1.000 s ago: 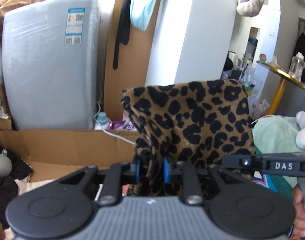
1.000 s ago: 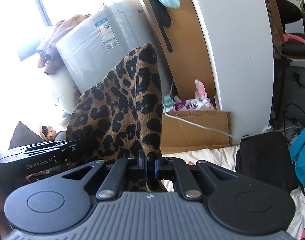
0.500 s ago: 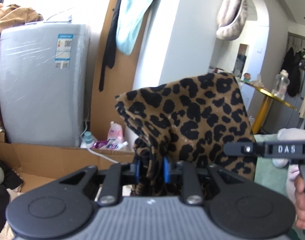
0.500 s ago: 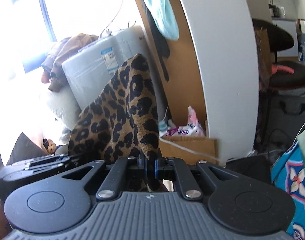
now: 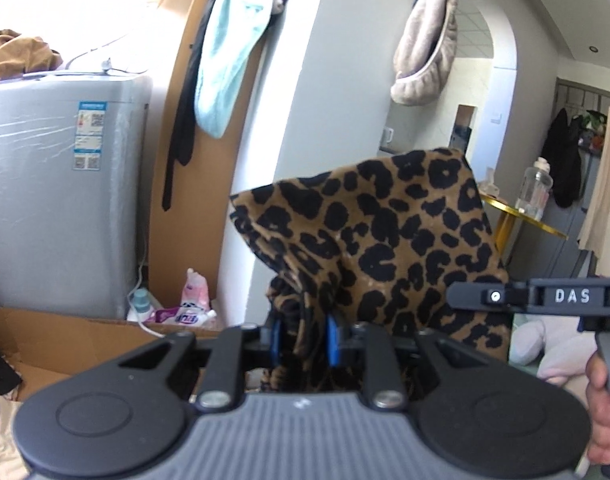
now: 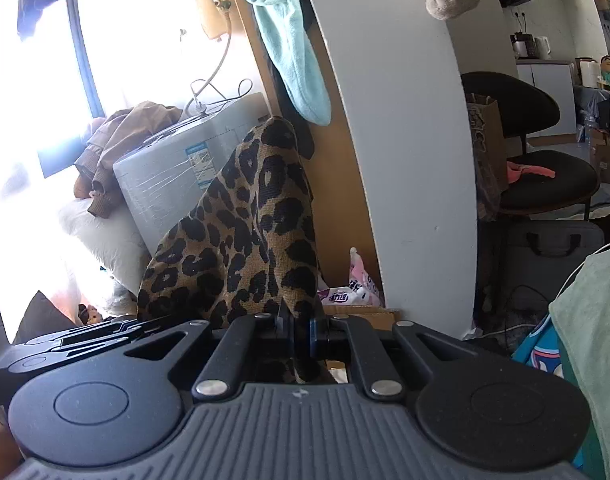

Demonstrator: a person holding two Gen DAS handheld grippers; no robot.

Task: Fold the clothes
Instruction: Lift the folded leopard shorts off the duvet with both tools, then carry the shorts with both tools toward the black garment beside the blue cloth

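Two claws pinch one leopard-print garment [image 5: 385, 240] and hold it up in the air in front of a white wall pillar [image 5: 345, 80]. Seen from the left wrist, the left claw [image 5: 303, 338] has its blue pads pressed onto a bunched fold of the cloth, which fills the gap between them and rises in a broad sheet to the right, while the right claw's black body marked "DAS" [image 5: 545, 298] reaches in from the right edge with a hand [image 5: 603, 408] around its handle. Seen from the right wrist, the right claw [image 6: 301, 336] is pressed nearly together on a thin edge of the garment [image 6: 245, 240], which stands up in a peak to the left of the pads. Far behind on the left stands a grey washing machine [image 5: 61, 192] with a label, and a pale blue towel [image 5: 229, 52] hangs beside the pillar above a cardboard box [image 5: 77, 340].
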